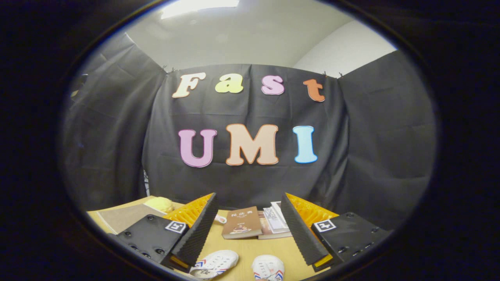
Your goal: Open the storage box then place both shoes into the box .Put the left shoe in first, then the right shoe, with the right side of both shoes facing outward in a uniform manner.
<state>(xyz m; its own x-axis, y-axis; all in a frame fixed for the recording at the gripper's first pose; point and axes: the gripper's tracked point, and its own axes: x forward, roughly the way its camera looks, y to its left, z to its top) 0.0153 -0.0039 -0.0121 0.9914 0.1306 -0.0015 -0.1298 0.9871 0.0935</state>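
The tool (250, 230) hangs above the counter (246, 249) with its two fingers spread wide apart and nothing between them, so it is released and free to pick something up. Both shoes lie low between the fingers, near six o'clock: one white shoe (215, 263) with red and blue marks sits just beside the left finger's tip at about seven o'clock, and the other shoe (268, 268) lies close to it at six o'clock. They are near each other but apart, toes pointing roughly away from the tool, which looks like a starting layout that leaves each easy to reach. I cannot tell which is the left shoe.

Beyond the fingers, toward twelve o'clock, a brown book (242, 222) lies flat against a few more books (275, 218). At ten o'clock a yellow lump (159, 203) rests by a flat grey-brown board (125, 218), possibly the storage box's lid, though that is unclear.

Judging by this, the task has not yet begun.
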